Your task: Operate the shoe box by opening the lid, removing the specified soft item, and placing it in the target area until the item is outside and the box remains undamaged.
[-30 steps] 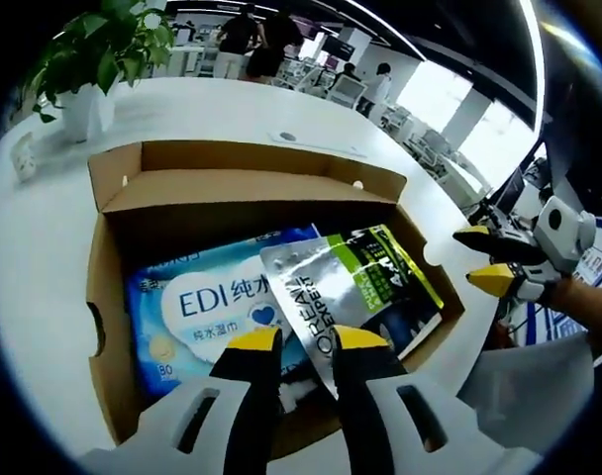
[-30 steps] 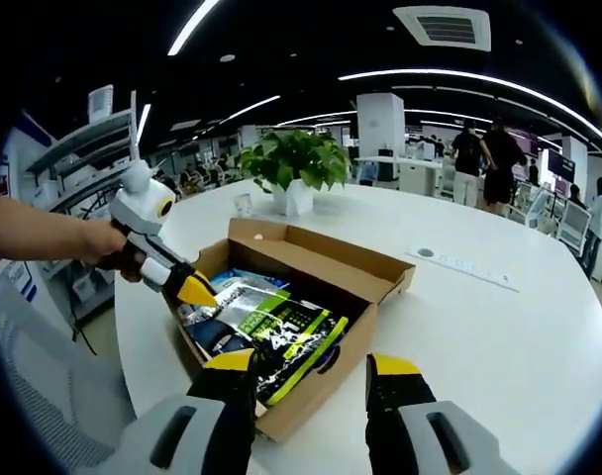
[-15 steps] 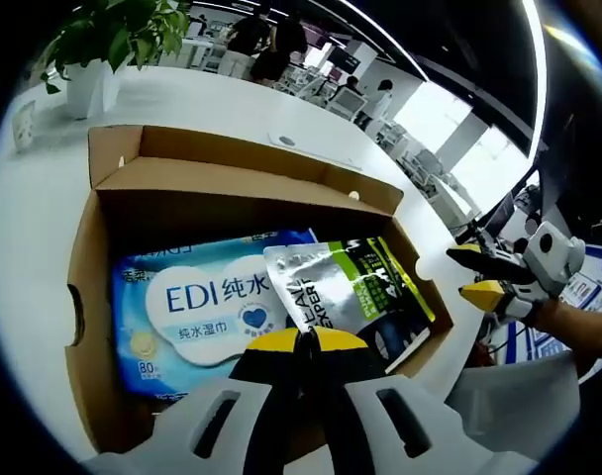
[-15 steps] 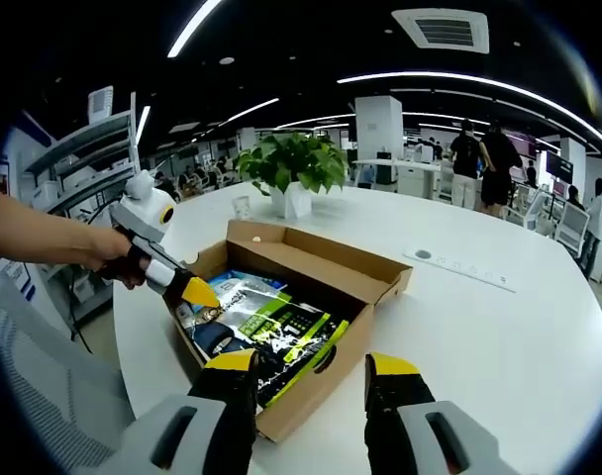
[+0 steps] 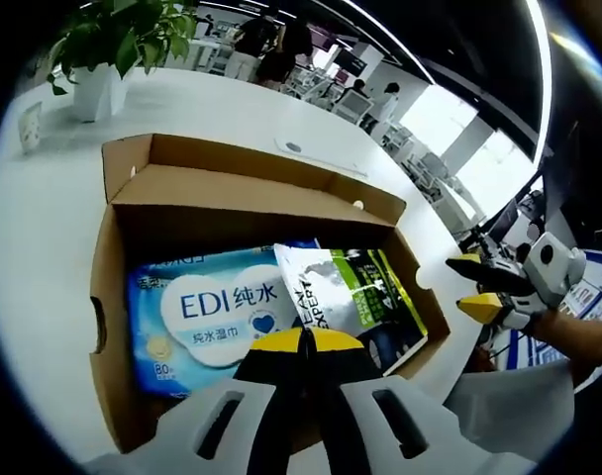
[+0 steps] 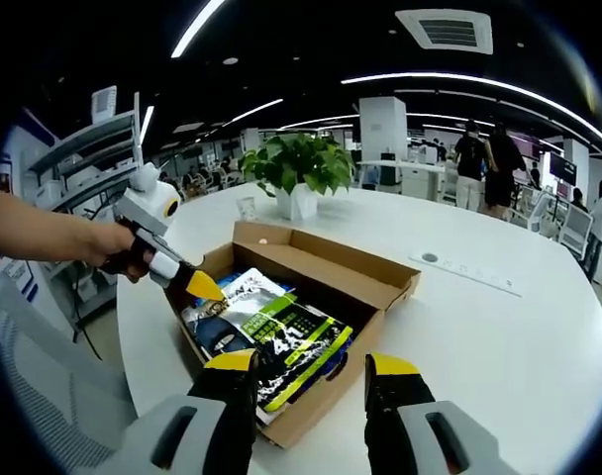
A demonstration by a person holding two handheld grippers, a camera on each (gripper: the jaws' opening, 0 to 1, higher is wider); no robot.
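1. Open-plan office, white round table [image 5: 34, 218]; potted plant [image 5: 108, 49] at 11 o'clock in the left gripper view, well apart from the work.
2. Shoe box [image 5: 103, 327] on the table, lid [image 5: 242, 193] already swung back at 12 o'clock – opening done, removal in hand.
3. Blue wet-wipes pack [image 5: 197, 312] flat on the box floor at 8 o'clock, lying partly under the next item.
4. Silver-green pouch [image 5: 355, 292] inside the box at 5 o'clock, overlapping the wipes; judged the soft item to take.
5. Left gripper [image 5: 301, 341] at 6 o'clock, jaws pressed together on the pouch's near edge; seen at 9 o'clock [image 6: 204, 287] in the right gripper view, at the pouch corner.
6. Right gripper [image 6: 311, 364] spread and holding nothing, hovering just outside the box's near wall [image 6: 326, 396]; also at 3 o'clock [image 5: 484, 287] in the left gripper view.
7. For a clean lift: raise straight up and slowly – clear the cardboard wall before swinging sideways, so the pouch does not drag the wipes or catch the rim.
8. Probably worth resting the right gripper on the box to steady it.
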